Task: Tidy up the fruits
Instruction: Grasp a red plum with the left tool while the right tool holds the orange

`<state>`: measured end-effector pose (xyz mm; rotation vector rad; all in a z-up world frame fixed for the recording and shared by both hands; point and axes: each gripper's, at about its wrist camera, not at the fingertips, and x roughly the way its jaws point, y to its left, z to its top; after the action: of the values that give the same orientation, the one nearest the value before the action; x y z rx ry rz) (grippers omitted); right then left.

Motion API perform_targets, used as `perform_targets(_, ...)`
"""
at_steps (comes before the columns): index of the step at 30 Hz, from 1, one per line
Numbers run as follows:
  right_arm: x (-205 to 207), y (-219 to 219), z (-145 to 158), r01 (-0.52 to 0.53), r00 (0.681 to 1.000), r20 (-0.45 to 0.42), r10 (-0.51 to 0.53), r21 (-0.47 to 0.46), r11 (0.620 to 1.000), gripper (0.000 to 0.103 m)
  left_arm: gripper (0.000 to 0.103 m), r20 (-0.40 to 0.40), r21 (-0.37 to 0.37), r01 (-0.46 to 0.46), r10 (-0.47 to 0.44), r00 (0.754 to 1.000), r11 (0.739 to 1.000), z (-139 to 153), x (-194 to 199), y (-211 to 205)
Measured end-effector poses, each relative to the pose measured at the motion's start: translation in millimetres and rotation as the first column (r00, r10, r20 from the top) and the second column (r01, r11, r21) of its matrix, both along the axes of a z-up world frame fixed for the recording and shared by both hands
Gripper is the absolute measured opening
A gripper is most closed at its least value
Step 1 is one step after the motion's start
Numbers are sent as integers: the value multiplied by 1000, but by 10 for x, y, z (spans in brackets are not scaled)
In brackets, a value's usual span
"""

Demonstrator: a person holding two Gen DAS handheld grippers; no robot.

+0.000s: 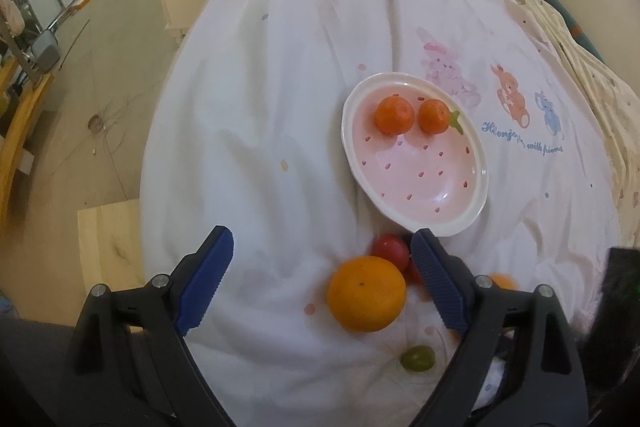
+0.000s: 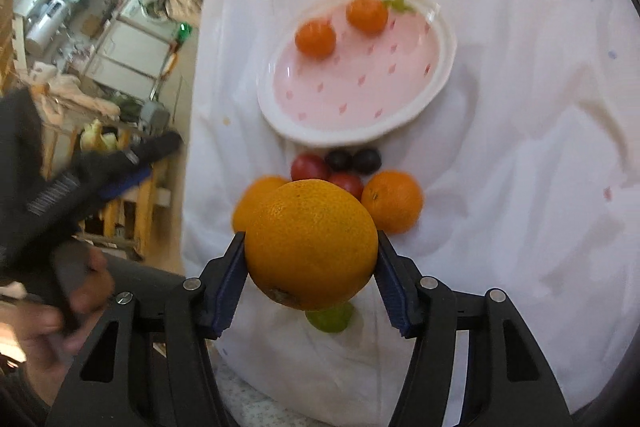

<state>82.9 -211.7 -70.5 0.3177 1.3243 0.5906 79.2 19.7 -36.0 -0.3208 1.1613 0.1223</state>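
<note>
Two small tangerines point(image 2: 340, 27) sit in the pink strawberry-patterned ceramic dish point(image 2: 440, 67). The right gripper point(image 2: 312, 267) pinches a large orange point(image 2: 312, 243); the left gripper point(image 1: 320, 283) hangs spread, empty. Oranges, tomatoes and grapes remain on the white cloth point(image 2: 520, 147).

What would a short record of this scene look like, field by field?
surface: white cloth with cartoon animal prints
dish: pink strawberry-patterned plate
on dish: two small tangerines
right tongs: closed on a large orange, lifted off the cloth
left tongs: open, empty, above another orange
loose on cloth: red tomatoes, dark grapes, green grape
</note>
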Motion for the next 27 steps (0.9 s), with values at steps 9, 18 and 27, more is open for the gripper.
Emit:
perform_targets(9, 193, -373, 305, 64, 995, 76, -64, -2, 998, 62, 89, -32, 6, 20, -19, 999, 1000, -78, 20, -49)
perform_targets(18, 205, -736, 338, 190, 975, 107, -196, 60, 980, 62, 89, -71, 25, 89, -87, 994, 996, -219, 43, -219)
perform_targets(27, 298, -860, 319, 234, 967, 80, -241, 88, 968, 62, 66, -233, -47, 136, -143, 962, 990, -469, 410, -460)
